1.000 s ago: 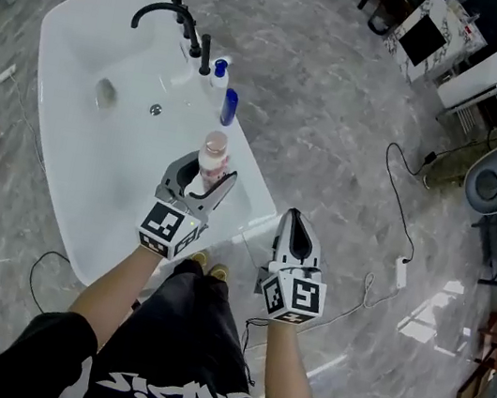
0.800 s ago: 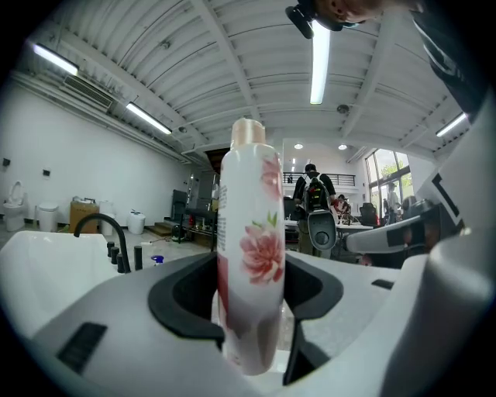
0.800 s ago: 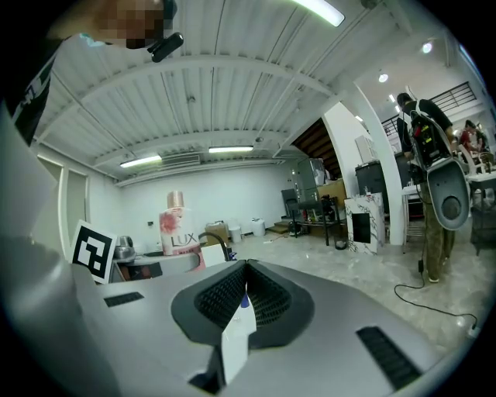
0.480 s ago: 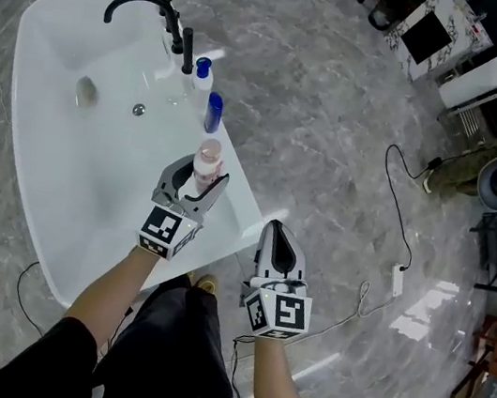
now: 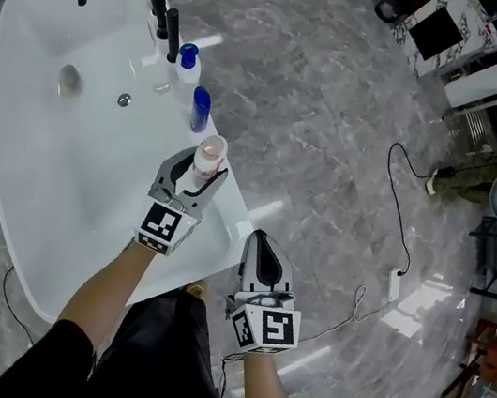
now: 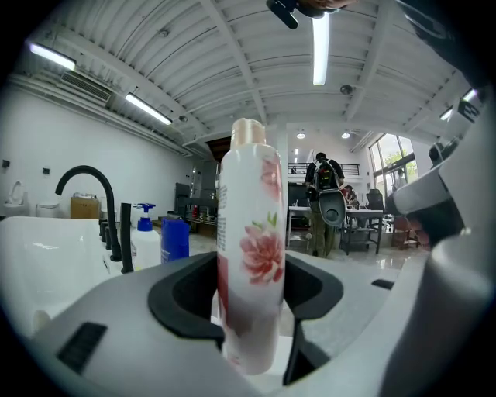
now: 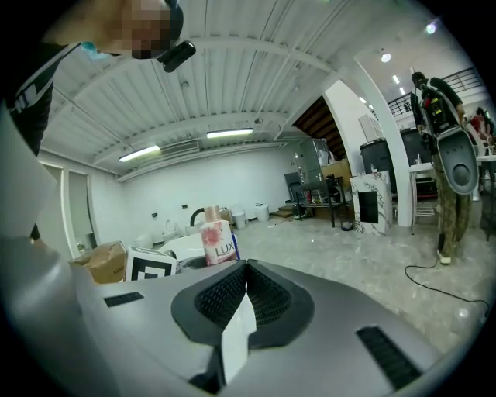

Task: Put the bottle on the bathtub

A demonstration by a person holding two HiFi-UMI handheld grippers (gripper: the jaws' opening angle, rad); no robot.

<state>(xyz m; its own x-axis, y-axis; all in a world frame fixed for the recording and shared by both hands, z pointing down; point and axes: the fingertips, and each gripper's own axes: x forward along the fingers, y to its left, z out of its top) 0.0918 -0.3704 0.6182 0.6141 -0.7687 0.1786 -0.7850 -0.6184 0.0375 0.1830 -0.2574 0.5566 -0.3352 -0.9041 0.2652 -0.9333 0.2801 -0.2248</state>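
**Q:** What has changed?
**A:** The floral bottle (image 5: 209, 154), gripped upright in the fingers of the left gripper (image 5: 197, 178), has been brought nearer the blue bottle (image 5: 201, 109), above the bathtub (image 5: 228, 205) right rim.

**Q:** Consequence?
**A:** Set-down is judged imminent. The right gripper (image 5: 260, 243) is kept closed and empty.

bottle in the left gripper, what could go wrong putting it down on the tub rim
1. The floral bottle is tall and slim, and the left gripper holds it low down. Released on the narrow bathtub rim, it might topple into the tub or onto the floor.
2. The blue bottle and pump bottle stand just ahead on the same rim, so going further forward could knock them.
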